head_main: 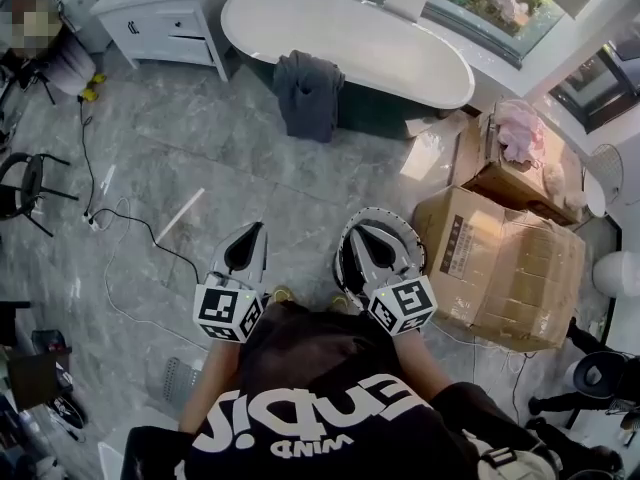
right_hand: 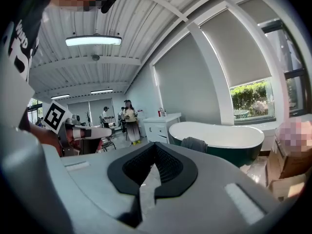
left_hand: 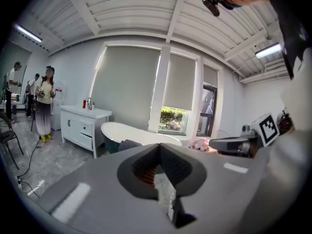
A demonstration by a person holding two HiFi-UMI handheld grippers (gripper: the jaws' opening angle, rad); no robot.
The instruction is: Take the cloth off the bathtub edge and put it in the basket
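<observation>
A dark grey cloth (head_main: 308, 93) hangs over the near edge of the white bathtub (head_main: 350, 38) at the far side of the room. It also shows in the left gripper view (left_hand: 127, 144) and the right gripper view (right_hand: 194, 144). My left gripper (head_main: 257, 227) and right gripper (head_main: 353, 230) are held side by side close to my body, well short of the tub. Both are shut with nothing between the jaws. A round white-rimmed basket (head_main: 410, 232) stands on the floor, partly hidden under my right gripper.
Cardboard boxes (head_main: 505, 258) stand at the right, and pink fabric (head_main: 520, 128) lies on the far one. A white cabinet (head_main: 165, 13) is left of the tub. Cables (head_main: 130, 226) trail over the grey floor at left. People stand far behind the cabinet (left_hand: 45, 99).
</observation>
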